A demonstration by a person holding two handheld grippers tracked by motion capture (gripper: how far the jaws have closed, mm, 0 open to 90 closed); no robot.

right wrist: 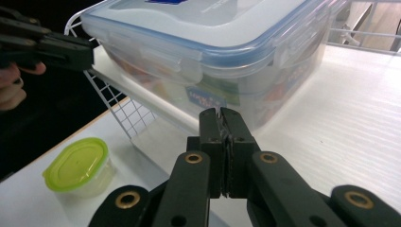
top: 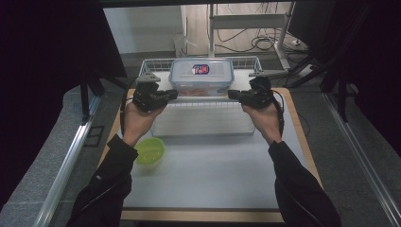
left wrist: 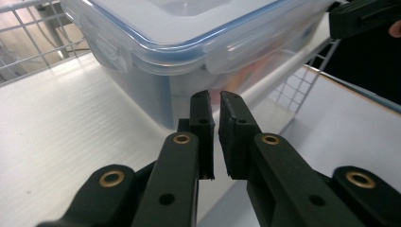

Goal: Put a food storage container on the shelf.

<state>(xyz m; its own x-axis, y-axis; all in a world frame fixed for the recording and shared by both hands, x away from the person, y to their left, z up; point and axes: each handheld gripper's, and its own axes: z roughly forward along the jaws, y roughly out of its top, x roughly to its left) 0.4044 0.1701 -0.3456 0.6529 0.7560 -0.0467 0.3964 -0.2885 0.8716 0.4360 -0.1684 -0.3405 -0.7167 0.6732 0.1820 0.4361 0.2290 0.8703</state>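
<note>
**Both jaws pinched shut, lined up on either side of the lunchbox**

Nearest the lens: dark sleeves and forearms coming in from the bottom of the high view, wrists angled inward so the two tools point at each other across the box. Left black two-jaw gripper (top: 166,96) clenched on nothing, just a hair of daylight between the pads in its own view. Right black two-jaw gripper (top: 239,95) pressed fully together, also empty.

Between them: clear plastic snap-lock food container with a blue-rimmed lid (top: 202,75), sitting on the white liner inside the white wire basket (top: 156,64), toward its near edge. Colourful stuff inside, too blurry to name. Small lime-green lidded plastic tub (top: 150,151) off on the grey table mat (top: 213,175), near the left forearm, well apart from the action.

Looks like a two-sided approach to the box, probably to shove, steady or work the side clips (right wrist: 161,59). Tips for doing it cleanly:

- Keep both tips at the same height, under the lid rim, not on the slick wall lower down.
- Come in level and together; uneven pressure likely spins the box on that smooth liner.
- Mind the low wire at the basket's front, right beneath both tips.
- If going for the clips, open up first; closed tips can only push.
</note>
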